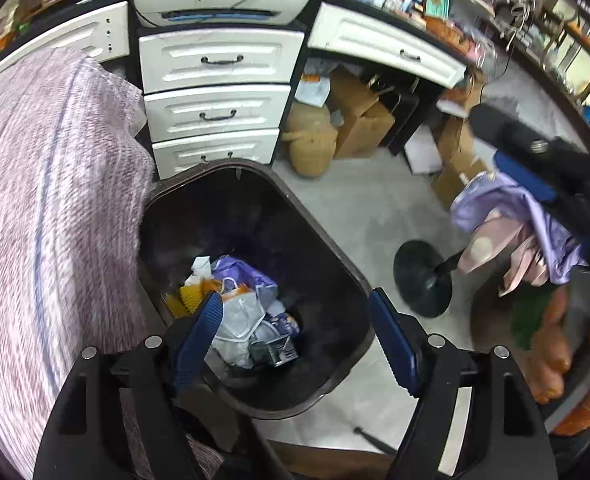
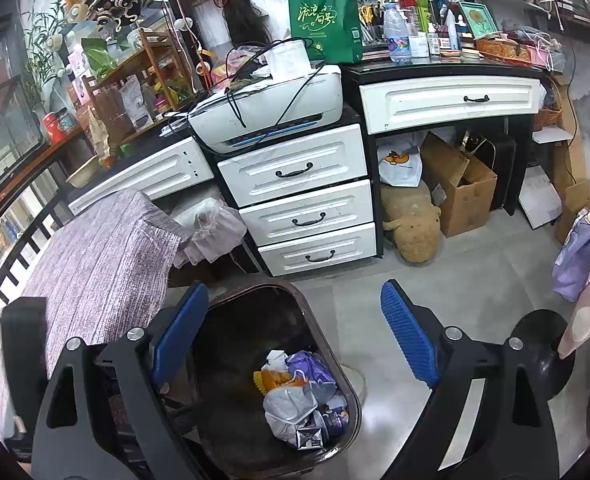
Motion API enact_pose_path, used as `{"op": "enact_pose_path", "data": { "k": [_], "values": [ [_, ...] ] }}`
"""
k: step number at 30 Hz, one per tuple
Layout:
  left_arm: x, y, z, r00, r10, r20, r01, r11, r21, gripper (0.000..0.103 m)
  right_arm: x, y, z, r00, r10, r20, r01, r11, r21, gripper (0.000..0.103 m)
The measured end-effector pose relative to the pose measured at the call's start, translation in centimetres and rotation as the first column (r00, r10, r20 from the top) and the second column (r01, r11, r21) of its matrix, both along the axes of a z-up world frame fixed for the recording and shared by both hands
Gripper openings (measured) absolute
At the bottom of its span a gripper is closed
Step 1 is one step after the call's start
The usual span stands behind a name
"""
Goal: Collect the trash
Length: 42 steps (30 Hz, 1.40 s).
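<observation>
A dark brown trash bin (image 1: 315, 216) stands on the grey floor in front of white drawers. At its bottom lies a pile of trash (image 1: 243, 312): a white mask, purple wrappers, orange and yellow scraps, a small silver packet. My left gripper (image 1: 295, 296) hangs open just above the bin's mouth, with nothing between its blue pads. In the right wrist view, the same bin (image 2: 315, 308) and trash (image 2: 299, 392) sit below my right gripper (image 2: 295, 286), which is open and empty. One of the right gripper's blue pads (image 1: 523, 178) shows at the right of the left wrist view, held by a person's hand (image 1: 555, 340).
A purple striped cloth (image 2: 95, 248) drapes close to the bin's left side. White drawers (image 2: 303, 208) with a printer (image 2: 271, 108) on top stand behind it. A black round stand base (image 2: 543, 352), lilac and pink garments (image 2: 587, 256), cardboard boxes (image 2: 463, 188) and a plush toy (image 2: 411, 228) lie to the right.
</observation>
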<state>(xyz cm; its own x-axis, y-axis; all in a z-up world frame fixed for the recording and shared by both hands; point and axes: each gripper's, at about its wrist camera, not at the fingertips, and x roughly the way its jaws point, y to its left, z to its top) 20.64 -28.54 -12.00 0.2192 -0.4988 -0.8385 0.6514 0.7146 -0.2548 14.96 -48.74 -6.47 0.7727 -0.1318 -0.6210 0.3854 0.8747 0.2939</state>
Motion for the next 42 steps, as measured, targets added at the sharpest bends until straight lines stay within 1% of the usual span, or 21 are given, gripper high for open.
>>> {"op": "enact_pose_path", "data": {
  "k": [3,8,10,14,16,18,20,21,22,25,27,29,30,33,35,37,40,42],
  "values": [
    [-1.4,0.5,1.2,0.999,0.008,0.037,-0.007,0.999,-0.035,0.081,0.0,0.2,0.2,1.000,-0.006,0.005,0.006,1.000,-0.006,0.088],
    [-3.9,2.2,4.4,0.990,0.025,0.137,-0.009,0.993,-0.117,0.089,-0.4,1.1,1.4,1.000,-0.003,0.018,0.004,0.998,-0.057,0.095],
    [-5.0,3.2,5.5,0.981,0.051,0.185,-0.025,0.990,-0.141,0.091,-0.8,1.8,2.0,1.000,0.007,0.031,-0.005,0.997,-0.074,0.097],
    [-7.2,6.4,7.2,0.956,0.116,0.270,-0.064,0.979,-0.194,0.097,-1.7,4.3,2.9,0.997,0.046,0.056,-0.041,0.995,-0.088,0.097],
    [-8.3,8.5,7.9,0.935,0.167,0.314,-0.103,0.972,-0.212,0.097,-2.2,6.2,3.3,0.996,0.058,0.063,-0.050,0.991,-0.120,0.097],
    [-9.3,10.3,8.5,0.912,0.209,0.354,-0.134,0.965,-0.226,0.097,-2.8,8.0,3.8,0.994,0.069,0.089,-0.056,0.988,-0.142,0.097],
    [-10.5,12.6,9.3,0.874,0.264,0.407,-0.174,0.954,-0.246,0.097,-3.9,9.9,4.3,0.984,0.094,0.151,-0.071,0.986,-0.150,0.097],
    [-10.8,13.5,9.5,0.859,0.286,0.425,-0.192,0.949,-0.252,0.097,-4.6,11.0,4.6,0.979,0.092,0.181,-0.061,0.984,-0.167,0.097],
    [-11.5,14.7,9.8,0.838,0.314,0.446,-0.215,0.942,-0.259,0.098,-5.0,11.8,4.8,0.975,0.096,0.198,-0.059,0.981,-0.183,0.097],
    [-13.0,17.3,10.5,0.799,0.367,0.477,-0.262,0.926,-0.273,0.098,-6.8,14.7,5.6,0.951,0.168,0.259,-0.113,0.970,-0.215,0.097],
    [-14.1,19.0,10.9,0.776,0.396,0.492,-0.281,0.914,-0.292,0.098,-7.9,16.5,6.1,0.934,0.228,0.275,-0.165,0.958,-0.234,0.097],
    [-15.0,20.2,11.3,0.755,0.421,0.503,-0.302,0.904,-0.303,0.098,-9.0,18.0,6.6,0.920,0.260,0.294,-0.184,0.947,-0.262,0.097],
    [-15.4,20.8,11.4,0.747,0.428,0.509,-0.311,0.902,-0.300,0.098,-9.5,18.6,6.7,0.916,0.268,0.299,-0.185,0.943,-0.279,0.097],
    [-16.8,22.0,11.8,0.702,0.473,0.533,-0.368,0.881,-0.297,0.098,-11.1,19.8,7.0,0.910,0.263,0.321,-0.166,0.940,-0.300,0.097],
    [-17.6,22.7,12.0,0.688,0.490,0.535,-0.370,0.872,-0.322,0.098,-11.9,20.5,7.0,0.908,0.268,0.323,-0.164,0.935,-0.314,0.097],
    [-18.2,23.3,12.2,0.665,0.515,0.540,-0.390,0.857,-0.338,0.098,-12.7,21.0,7.0,0.901,0.293,0.319,-0.186,0.927,-0.325,0.097],
    [-19.2,23.7,12.3,0.649,0.525,0.551,-0.398,0.851,-0.342,0.098,-14.1,21.6,7.0,0.892,0.313,0.326,-0.194,0.917,-0.349,0.097],
    [-20.0,24.0,12.4,0.631,0.532,0.565,-0.411,0.847,-0.338,0.098,-15.1,21.9,7.0,0.882,0.323,0.342,-0.192,0.912,-0.364,0.097]
  ]
}}
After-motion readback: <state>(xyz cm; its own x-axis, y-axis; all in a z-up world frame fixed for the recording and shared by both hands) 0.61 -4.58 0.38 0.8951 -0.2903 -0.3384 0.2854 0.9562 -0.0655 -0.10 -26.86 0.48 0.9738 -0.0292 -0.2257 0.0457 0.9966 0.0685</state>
